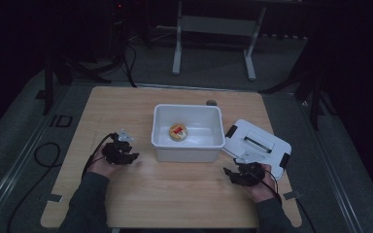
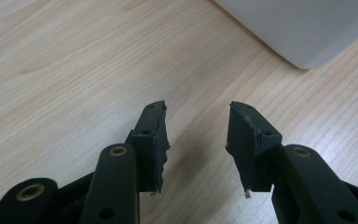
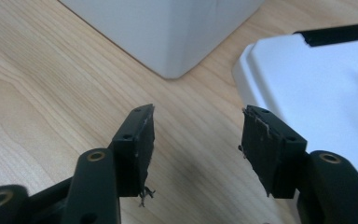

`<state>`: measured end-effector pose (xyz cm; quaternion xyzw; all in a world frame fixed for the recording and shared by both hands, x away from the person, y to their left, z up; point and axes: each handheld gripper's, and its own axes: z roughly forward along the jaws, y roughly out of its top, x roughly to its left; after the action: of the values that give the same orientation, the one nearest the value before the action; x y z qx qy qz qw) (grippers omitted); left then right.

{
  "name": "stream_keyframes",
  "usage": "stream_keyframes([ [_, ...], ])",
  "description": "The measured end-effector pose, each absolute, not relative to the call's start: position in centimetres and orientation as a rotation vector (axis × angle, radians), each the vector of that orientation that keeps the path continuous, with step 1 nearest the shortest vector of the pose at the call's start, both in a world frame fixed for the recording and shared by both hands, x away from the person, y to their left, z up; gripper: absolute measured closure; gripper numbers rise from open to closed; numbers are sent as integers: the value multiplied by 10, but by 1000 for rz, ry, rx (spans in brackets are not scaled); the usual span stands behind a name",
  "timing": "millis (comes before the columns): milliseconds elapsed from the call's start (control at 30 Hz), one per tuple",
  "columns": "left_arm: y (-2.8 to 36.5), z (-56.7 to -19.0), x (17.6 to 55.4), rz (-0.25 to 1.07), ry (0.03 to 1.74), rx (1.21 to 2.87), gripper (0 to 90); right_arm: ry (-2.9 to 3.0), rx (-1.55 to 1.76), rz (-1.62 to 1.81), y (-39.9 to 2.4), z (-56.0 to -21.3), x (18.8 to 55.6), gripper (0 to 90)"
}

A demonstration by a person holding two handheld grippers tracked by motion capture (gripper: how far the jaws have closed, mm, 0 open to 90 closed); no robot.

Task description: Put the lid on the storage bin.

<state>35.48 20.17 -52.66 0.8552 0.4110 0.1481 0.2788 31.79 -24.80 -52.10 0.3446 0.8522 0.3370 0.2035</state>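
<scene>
A white plastic bin point(image 1: 188, 144) stands in the middle of the wooden table point(image 1: 126, 107). Inside it lies a small round yellowish item with a red mark point(image 1: 178, 131). The bin's white lid point(image 1: 256, 141), with black clips, lies flat to its right. My left gripper point(image 1: 131, 158) rests low at the bin's left, open, with bare wood between its jaws point(image 2: 196, 126); the bin's corner point(image 2: 307, 32) shows beyond them. My right gripper point(image 1: 227, 173) hovers at the lid's near edge, open and empty point(image 3: 196, 130); its right fingertip point(image 3: 265, 140) stands over the lid's rim point(image 3: 307, 93).
A dark round spot point(image 1: 211, 102) sits on the table behind the bin. Cables point(image 1: 43, 155) trail off the table's left side. A metal stand's legs point(image 1: 213, 48) rise on the floor beyond the table. Bare wood spreads in front of the bin.
</scene>
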Motion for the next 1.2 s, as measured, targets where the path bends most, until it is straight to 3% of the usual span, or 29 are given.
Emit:
stream_keyframes([
  [400, 206, -530, 346, 464, 1100, 2231, 572, 2363, 933, 893, -263, -502, 326, 502],
  [1200, 203, -546, 349, 469, 1058, 2197, 554, 2332, 938, 767, -301, -476, 351, 474],
])
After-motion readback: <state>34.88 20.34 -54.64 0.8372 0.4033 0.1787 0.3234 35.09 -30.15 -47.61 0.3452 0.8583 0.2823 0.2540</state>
